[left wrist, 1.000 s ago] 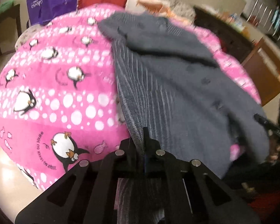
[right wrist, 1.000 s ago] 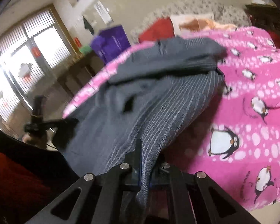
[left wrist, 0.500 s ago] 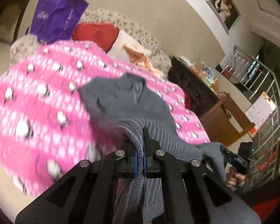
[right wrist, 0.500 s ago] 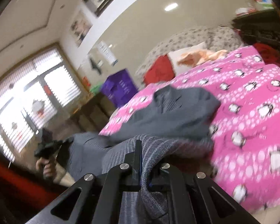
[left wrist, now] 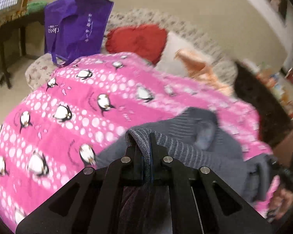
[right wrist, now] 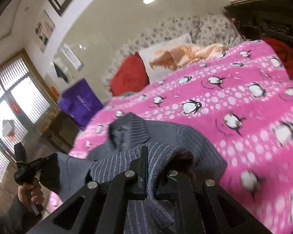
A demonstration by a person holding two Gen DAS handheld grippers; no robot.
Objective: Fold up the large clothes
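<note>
Both grippers have carried the sweater's edge up the bed, doubling it over. Pink penguin blanket (left wrist: 72,105) lies bare ahead. Grey sweater (right wrist: 185,136) sits at its near edge. Left gripper (left wrist: 145,148) and right gripper (right wrist: 152,161) each pinch a fold.

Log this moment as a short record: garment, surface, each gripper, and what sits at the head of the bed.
garment: grey striped garment, bunched near the bed's edge, partly lifted
surface: pink penguin blanket covering the bed
left gripper: jaws shut on a fold of the grey striped garment
right gripper: jaws shut on another fold of the same garment
head of bed: red cushion, white pillow, peach cloth
beside bed: purple bag
focus: both views motion-blurred
</note>
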